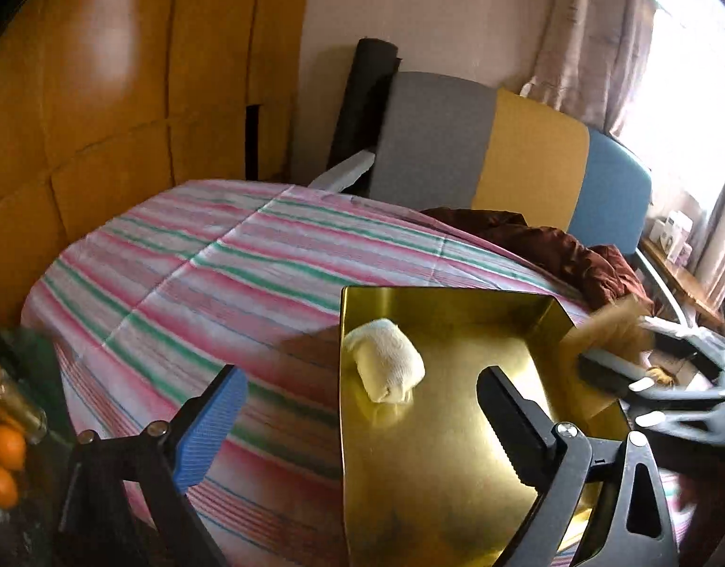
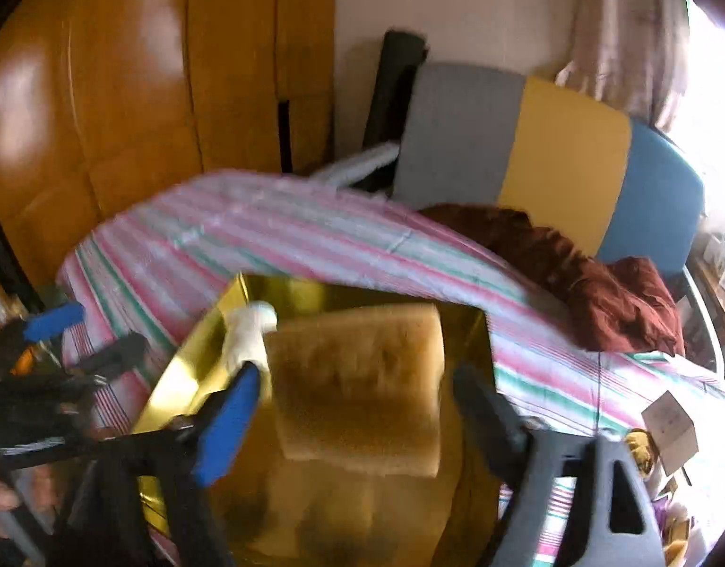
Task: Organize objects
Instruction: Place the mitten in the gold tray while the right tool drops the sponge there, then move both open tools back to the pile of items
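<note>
Sponge [image 2: 358, 378] hangs loose between the wide right gripper [image 2: 358, 420] over the gold tray [image 2: 183, 378]; let it land at six o'clock of the cloth roll [image 1: 386, 359], left gripper [image 1: 362, 406] spread and empty.

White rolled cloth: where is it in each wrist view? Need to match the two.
Left wrist: white rolled cloth lies in the gold tray, near its far left corner.
Right wrist: white rolled cloth left of centre, at the tray's far left, beside the tan sponge.
Shared landmark: grey-yellow-blue chair back.
</note>
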Available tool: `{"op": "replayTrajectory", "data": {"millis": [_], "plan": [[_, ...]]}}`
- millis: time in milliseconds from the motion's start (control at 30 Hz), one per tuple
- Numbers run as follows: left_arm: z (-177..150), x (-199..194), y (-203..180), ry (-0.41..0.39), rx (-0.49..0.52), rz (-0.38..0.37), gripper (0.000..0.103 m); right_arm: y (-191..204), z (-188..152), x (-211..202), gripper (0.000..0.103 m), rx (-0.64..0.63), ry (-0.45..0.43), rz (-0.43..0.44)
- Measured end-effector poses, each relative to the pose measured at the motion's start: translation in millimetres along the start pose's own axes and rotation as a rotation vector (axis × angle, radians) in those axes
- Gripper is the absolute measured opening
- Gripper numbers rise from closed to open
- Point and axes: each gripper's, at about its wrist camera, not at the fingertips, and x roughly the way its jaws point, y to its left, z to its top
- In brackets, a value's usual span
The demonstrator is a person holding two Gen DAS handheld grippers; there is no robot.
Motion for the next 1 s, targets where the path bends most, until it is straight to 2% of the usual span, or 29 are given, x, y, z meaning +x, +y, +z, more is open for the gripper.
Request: {"op": "replayTrajectory", "data": {"millis": [33,67,100,200,400,467,533,733,1000], "plan": [[-2.0,-2.4,1.9,0.002,-0.006,-0.004,0.099,-1.7,-0.5,7.8,0.077,0.026,0.042,0.024],[-3.0,-4.1,2.8,0.004,-0.010,-0.006,0.099,-4.6,-0.6,13.3,0.062,0.062,0.060,0.066],[-3.9,-7.0,3.6,0.003,-0.010,-0.016,0.099,-8.0,0.5,16.6,0.061,0.106,0.060,0.116],[-4.1,-15.9,4.6,-0.005,-0.005,-0.026,0.103,-8.7,-3.5,10.6,0.063,0.140,0.051,0.180],[-5.9,-21.9,-2.1,-0.003,0.025,-0.025,0.103,-8.5,-20.4,-2.6,0.070,0.126,0.072,0.221],[-7.3,-22.5,-6.1,0.001,0.034,-0.029,0.103,-8.6,-28.7,-6.7,0.078,0.136,0.071,0.220],[-9.4,-22.6,-11.3,0.013,0.042,-0.027,0.103,-10.9,-36.5,-13.0,0.079,0.138,0.053,0.201],[-15.0,-23.0,-26.1,0.043,0.061,-0.052,0.103,-22.1,-48.4,-32.2,0.080,0.144,0.005,0.100],[-21.7,-30.1,-51.3,0.038,0.138,-0.087,0.103,-38.0,-69.1,-38.7,0.078,0.180,0.019,0.030]]}}
